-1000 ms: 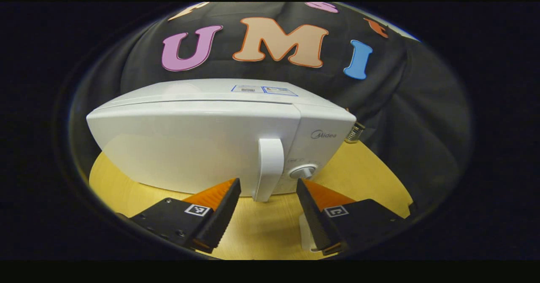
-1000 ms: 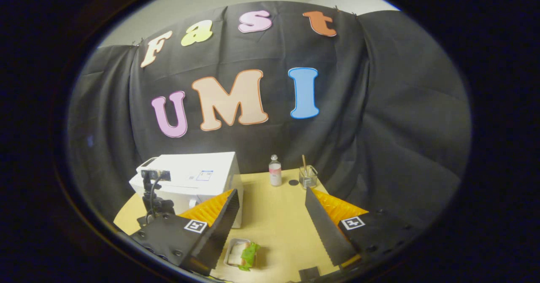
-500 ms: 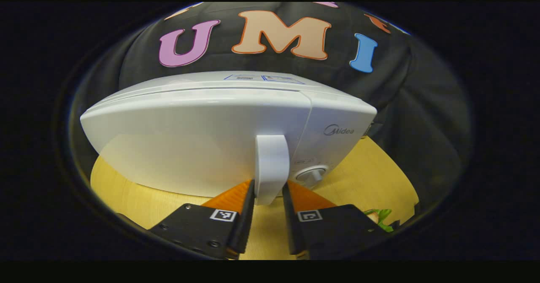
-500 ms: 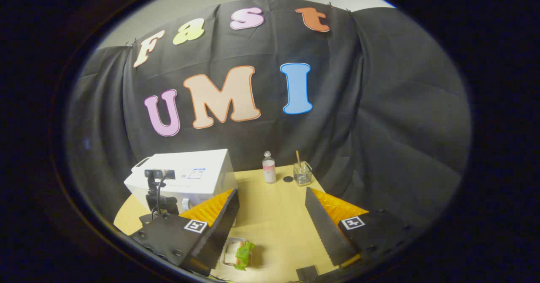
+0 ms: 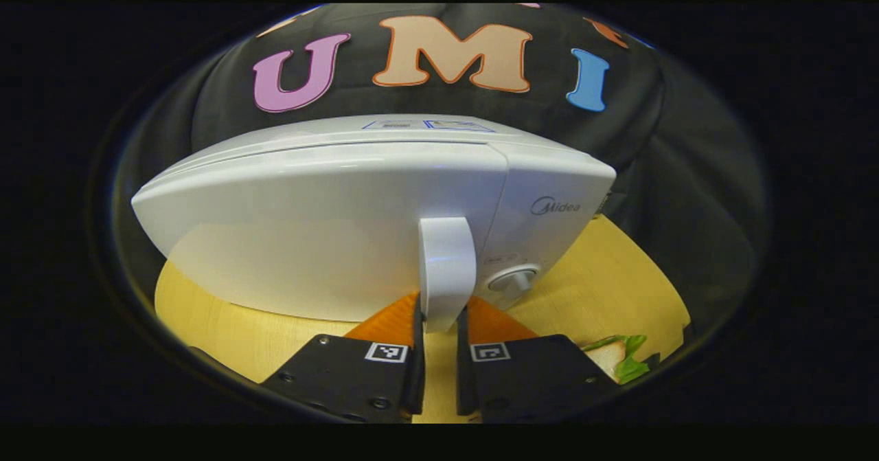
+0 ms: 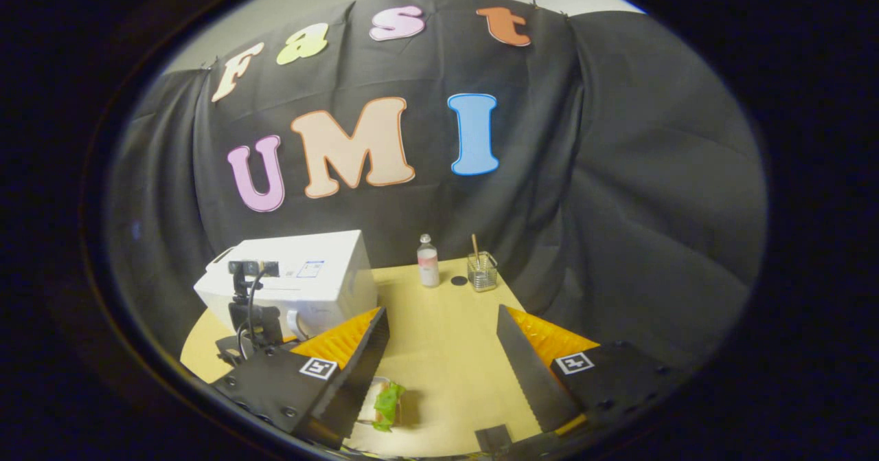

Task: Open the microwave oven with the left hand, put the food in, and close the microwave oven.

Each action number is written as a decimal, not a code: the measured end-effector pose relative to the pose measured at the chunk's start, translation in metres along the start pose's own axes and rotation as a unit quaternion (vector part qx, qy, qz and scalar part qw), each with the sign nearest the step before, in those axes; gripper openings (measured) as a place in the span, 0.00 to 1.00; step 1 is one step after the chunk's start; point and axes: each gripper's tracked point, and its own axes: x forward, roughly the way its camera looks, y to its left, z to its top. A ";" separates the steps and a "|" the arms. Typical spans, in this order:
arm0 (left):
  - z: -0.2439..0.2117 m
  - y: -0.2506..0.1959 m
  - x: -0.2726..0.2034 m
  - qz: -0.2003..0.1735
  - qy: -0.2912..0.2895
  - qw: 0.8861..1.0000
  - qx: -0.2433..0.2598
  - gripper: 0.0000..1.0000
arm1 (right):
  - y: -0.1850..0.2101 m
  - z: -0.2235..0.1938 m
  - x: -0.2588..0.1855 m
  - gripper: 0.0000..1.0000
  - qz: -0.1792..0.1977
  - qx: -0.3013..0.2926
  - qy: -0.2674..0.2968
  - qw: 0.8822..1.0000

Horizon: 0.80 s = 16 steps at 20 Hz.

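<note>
Black cloth backs a yellow wooden table (image 6: 446, 351) that carries one white microwave oven (image 5: 309, 234), its door closed.

Count: one microwave oven, one door handle (image 5: 446, 275), one control knob (image 5: 514, 281), one portion of food (image 6: 386, 406), one small bottle (image 6: 428, 262), one glass jar (image 6: 483, 272) with a stick standing in it, and one dark round disc (image 6: 459, 280) lying between bottle and jar.

In the left gripper view, the left gripper (image 5: 437, 323) sits at the lower end of the handle, its fingers drawn in close on either side and pressing against it. The knob is just right of the handle on the control panel. The food appears at the lower right edge, cut off; green leaf and a pale slice are visible.

In the right gripper view, the right gripper (image 6: 443, 365) hovers above the table with its fingers spread wide, holding nothing. The food lies on the table below, partly hidden by the left finger (image 6: 357, 372); whether it sits in a container cannot be told. The other gripper's body and cable stand before the oven front, screening the handle. Bottle, disc and jar stand at the far table edge, well apart from the food.
</note>
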 end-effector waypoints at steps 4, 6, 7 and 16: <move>-0.001 0.000 -0.003 -0.003 -0.001 1.000 0.001 0.14 | 0.008 -0.007 -0.005 0.92 0.008 0.004 0.005 1.000; -0.001 0.000 -0.004 -0.006 -0.003 1.000 -0.002 0.13 | 0.011 -0.009 -0.007 0.92 0.009 0.001 0.004 1.000; -0.001 0.000 -0.004 -0.006 -0.004 1.000 -0.003 0.14 | 0.012 -0.010 -0.009 0.92 0.008 0.000 0.005 1.000; -0.001 0.000 -0.006 -0.012 -0.002 1.000 -0.002 0.11 | 0.027 -0.022 -0.007 0.92 0.018 0.002 0.023 1.000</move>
